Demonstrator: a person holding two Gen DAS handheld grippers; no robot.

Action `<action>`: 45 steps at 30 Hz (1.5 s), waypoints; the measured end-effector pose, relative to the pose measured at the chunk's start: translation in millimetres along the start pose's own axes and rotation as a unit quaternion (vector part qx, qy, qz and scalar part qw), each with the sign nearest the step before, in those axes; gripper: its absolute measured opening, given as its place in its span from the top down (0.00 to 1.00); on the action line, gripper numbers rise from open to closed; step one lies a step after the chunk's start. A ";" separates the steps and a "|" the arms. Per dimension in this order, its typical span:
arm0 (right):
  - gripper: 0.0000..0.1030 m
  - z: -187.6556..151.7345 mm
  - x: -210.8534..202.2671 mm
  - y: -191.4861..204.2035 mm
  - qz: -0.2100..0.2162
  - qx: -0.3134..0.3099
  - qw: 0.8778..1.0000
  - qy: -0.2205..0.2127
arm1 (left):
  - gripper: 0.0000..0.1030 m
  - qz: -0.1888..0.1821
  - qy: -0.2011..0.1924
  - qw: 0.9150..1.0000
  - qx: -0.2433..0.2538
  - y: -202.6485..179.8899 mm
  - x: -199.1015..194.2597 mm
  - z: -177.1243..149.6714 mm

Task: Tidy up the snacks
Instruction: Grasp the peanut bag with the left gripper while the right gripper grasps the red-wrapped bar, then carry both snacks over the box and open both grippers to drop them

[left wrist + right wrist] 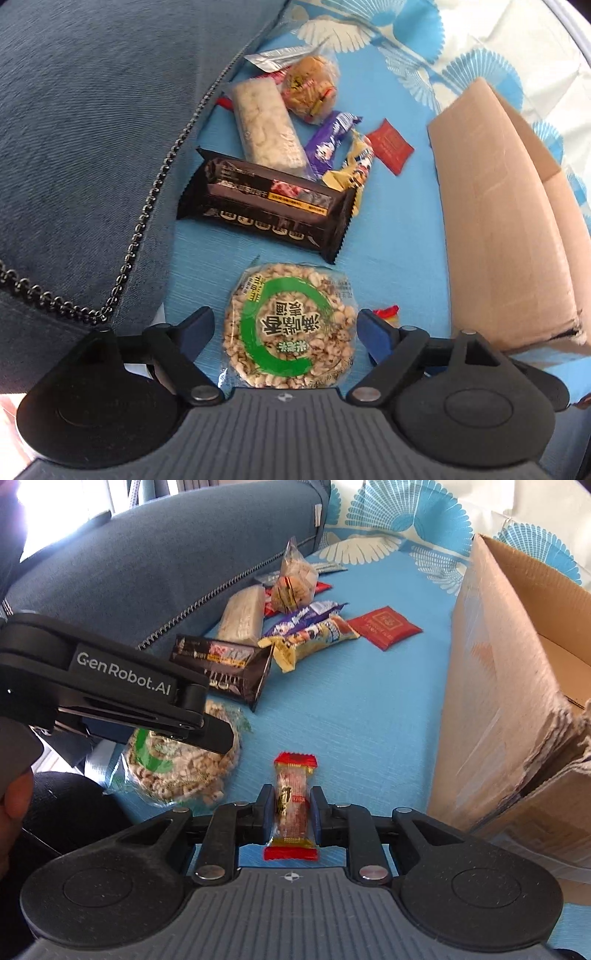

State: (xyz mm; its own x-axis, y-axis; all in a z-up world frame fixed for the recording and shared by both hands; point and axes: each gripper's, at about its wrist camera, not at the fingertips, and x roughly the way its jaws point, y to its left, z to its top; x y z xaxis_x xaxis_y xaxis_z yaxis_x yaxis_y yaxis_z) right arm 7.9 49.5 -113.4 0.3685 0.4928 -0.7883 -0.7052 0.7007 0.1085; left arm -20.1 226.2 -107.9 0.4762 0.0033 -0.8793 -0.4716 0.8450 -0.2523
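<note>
1. My left gripper [284,328] stood wide, its blue pads on either side of the round puffed-grain cake [291,326] without touching it; the cake lay flat on the blue cloth [388,221], so I judged it lined up for a pinch across its width.
2. My right gripper [291,812] was narrow, and its pads pressed the sides of the small red-ended candy bar [293,805], which pointed straight out along the fingers. That grip left both crimped ends free.
3. The other snacks sat in 1 loose heap near the grey cushion [92,129]: the black wafer pack [266,203], the long rice bar [267,125], the purple wrapper [328,144] and the red sachet [389,146].
4. The cardboard box [491,686] stood open on the right, probably where the snacks should go. Its near wall rose steeply, so I judged the candy would have to go up over the rim.
5. Bare cloth between heap and box gave clear room; the cushion seam crowded the left side.
</note>
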 end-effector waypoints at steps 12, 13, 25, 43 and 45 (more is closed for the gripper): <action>0.83 -0.4 -3.1 -1.0 -0.013 0.001 1.000 -0.011 | 0.13 0.034 0.013 0.998 0.060 -25.0 8.6 -5.7; 0.83 -0.4 -3.3 -0.8 -0.013 0.001 1.000 -0.011 | 0.13 0.035 0.014 0.997 0.062 -26.1 9.2 -5.9; 0.83 -0.4 -2.8 2.5 -0.026 -0.009 1.000 -0.012 | 0.19 0.061 0.007 0.994 0.087 -37.6 16.0 -10.0; 0.83 -0.3 -31.8 3.5 -0.040 -0.013 0.995 -0.087 | 0.19 0.010 -0.109 0.992 0.065 -21.8 -30.2 -24.6; 0.83 0.9 -37.6 2.6 -0.039 -0.010 0.994 -0.102 | 0.19 0.001 -0.128 0.990 0.060 -20.3 -37.4 -27.0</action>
State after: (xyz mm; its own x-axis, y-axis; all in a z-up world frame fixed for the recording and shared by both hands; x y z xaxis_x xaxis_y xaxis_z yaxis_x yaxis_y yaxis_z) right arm -7.2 33.2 -83.0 0.5368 0.5329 -0.6541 -0.6802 0.7320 0.0382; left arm -48.3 194.5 -80.8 0.6552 0.1284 -0.7445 -0.3885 0.9024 -0.1863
